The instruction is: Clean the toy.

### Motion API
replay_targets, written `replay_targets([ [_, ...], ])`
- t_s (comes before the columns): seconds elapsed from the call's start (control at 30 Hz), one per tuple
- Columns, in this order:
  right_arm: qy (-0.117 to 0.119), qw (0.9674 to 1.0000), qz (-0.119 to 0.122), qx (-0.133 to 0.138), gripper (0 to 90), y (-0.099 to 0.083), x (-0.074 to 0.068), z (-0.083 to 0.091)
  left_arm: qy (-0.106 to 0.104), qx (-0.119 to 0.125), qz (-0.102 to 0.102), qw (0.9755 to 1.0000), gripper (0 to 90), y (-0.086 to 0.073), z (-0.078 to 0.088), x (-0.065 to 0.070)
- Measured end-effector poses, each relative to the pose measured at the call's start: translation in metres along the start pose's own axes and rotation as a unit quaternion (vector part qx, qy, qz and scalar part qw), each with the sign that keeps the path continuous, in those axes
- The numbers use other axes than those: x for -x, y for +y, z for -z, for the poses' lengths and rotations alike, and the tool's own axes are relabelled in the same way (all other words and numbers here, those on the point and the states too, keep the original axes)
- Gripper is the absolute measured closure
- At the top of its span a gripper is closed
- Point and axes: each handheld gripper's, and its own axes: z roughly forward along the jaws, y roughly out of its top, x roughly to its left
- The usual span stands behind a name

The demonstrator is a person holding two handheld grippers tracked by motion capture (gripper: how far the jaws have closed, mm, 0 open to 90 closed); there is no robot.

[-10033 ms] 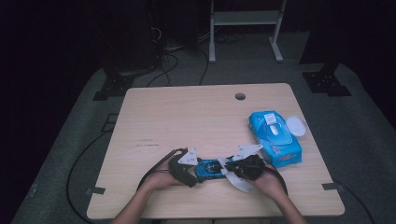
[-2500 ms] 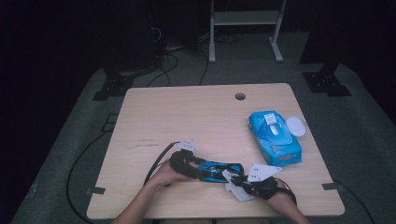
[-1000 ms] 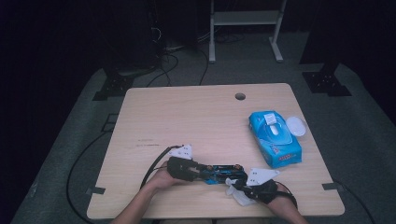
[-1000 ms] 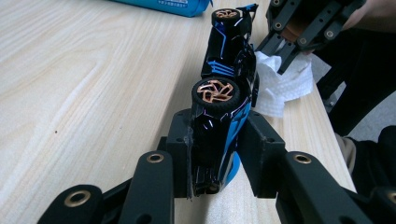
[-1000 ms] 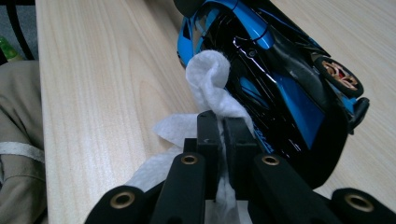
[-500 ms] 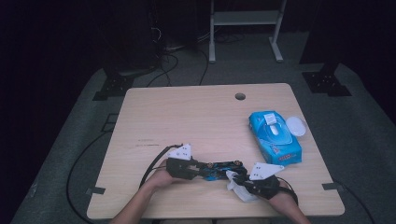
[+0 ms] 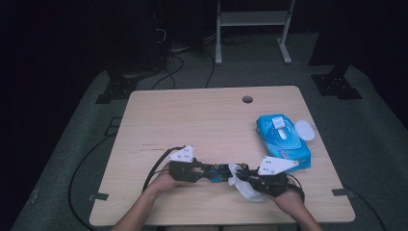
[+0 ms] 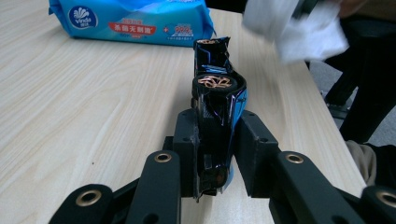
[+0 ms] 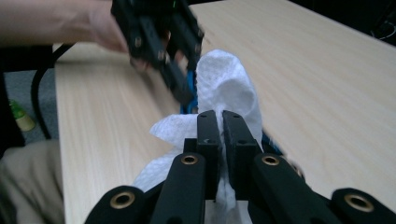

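While both devices work at the near edge of the desk (image 7: 211, 120), the findings are as follows.

Left hand-held gripper (image 8: 215, 140): jaws have just been closing and now clamp the toy car between the pads, one pad on each flank; in the high view this unit (image 7: 192, 169) sits left of centre near the front edge, the person's left hand (image 7: 163, 182) behind it.

Toy car (image 8: 217, 100): blue and black, with a copper-coloured wheel facing up in the left gripper view; it lies on its side, nose pointing away from the jaws, its lower side at desk level. In the high view it (image 7: 217, 172) spans the gap between the two units.

Right hand-held gripper (image 9: 222, 135): jaws nearly together, pinching a white wipe; in the high view this unit (image 7: 262, 180) sits right of centre, the right hand (image 7: 288, 199) behind it.

White wipe (image 9: 226, 88): crumpled, bulging forward past the fingertips, close against the blue car; whether it touches cannot be told. In the high view it (image 7: 243, 185) hangs just right of the car.

Wipes packet (image 7: 283, 140): blue, flat on the desk's right side, well apart from the car.

White oval object (image 7: 305, 130): beside the packet, on its right.

Cable (image 7: 156, 168): trails from the left unit over the front edge.
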Motion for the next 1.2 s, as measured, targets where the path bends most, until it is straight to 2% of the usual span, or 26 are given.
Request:
replay_targets([
  [0.07,0.0,1.0,-0.001,-0.008,85.9,0.014,0.0,-0.008,0.003,-0.002,0.0,1.0,71.2,-0.001,0.0,-0.001],
  [0.13,-0.007,0.9997,0.004,-0.025,85.8,0.025,0.001,-0.022,0.008,-0.012,-0.008,0.9999,71.2,-0.002,0.0,-0.002],
  [0.2,-0.004,0.9993,0.0,-0.038,85.8,0.033,0.004,-0.039,0.009,-0.019,-0.01,0.9997,71.3,-0.004,-0.001,-0.002],
  [0.3,-0.001,0.9982,-0.004,-0.06,85.8,0.038,0.004,-0.064,0.014,-0.039,-0.014,0.999,71.5,-0.007,-0.002,-0.002],
  [0.4,-0.003,0.9963,-0.006,-0.086,85.7,0.036,0.004,-0.082,0.018,-0.048,-0.016,0.9986,71.7,-0.009,-0.003,-0.003],
  [0.57,-0.009,0.9962,-0.016,-0.085,85.6,0.032,0.009,-0.077,0.019,-0.047,-0.015,0.9986,71.7,-0.009,-0.002,-0.003],
  [0.67,-0.026,0.995,-0.029,-0.093,85.6,0.028,0.018,-0.069,0.02,-0.047,-0.015,0.9986,71.7,-0.009,-0.003,-0.003],
  [0.73,-0.028,0.9947,-0.044,-0.088,85.6,0.024,0.022,-0.065,0.021,-0.047,-0.014,0.9986,71.7,-0.009,-0.003,-0.003],
  [0.87,-0.025,0.996,-0.031,-0.08,85.5,0.028,0.013,-0.072,0.021,-0.048,-0.014,0.9985,71.6,-0.009,-0.003,-0.003],
  [0.93,-0.006,0.9967,-0.033,-0.074,85.5,0.032,0.009,-0.079,0.021,-0.049,-0.016,0.9985,71.6,-0.009,-0.003,-0.003],
  [1.03,0.003,0.9968,-0.018,-0.078,85.4,0.038,0.0,-0.091,0.022,-0.049,-0.016,0.9984,71.6,-0.009,-0.002,-0.003],
  [1.07,0.0,0.9968,-0.011,-0.079,85.4,0.038,-0.001,-0.092,0.021,-0.049,-0.016,0.9984,71.6,-0.009,-0.002,-0.003],
  [1.2,-0.018,0.9962,-0.01,-0.085,85.5,0.036,0.007,-0.084,0.022,-0.047,-0.013,0.9985,71.6,-0.009,-0.003,-0.003],
])
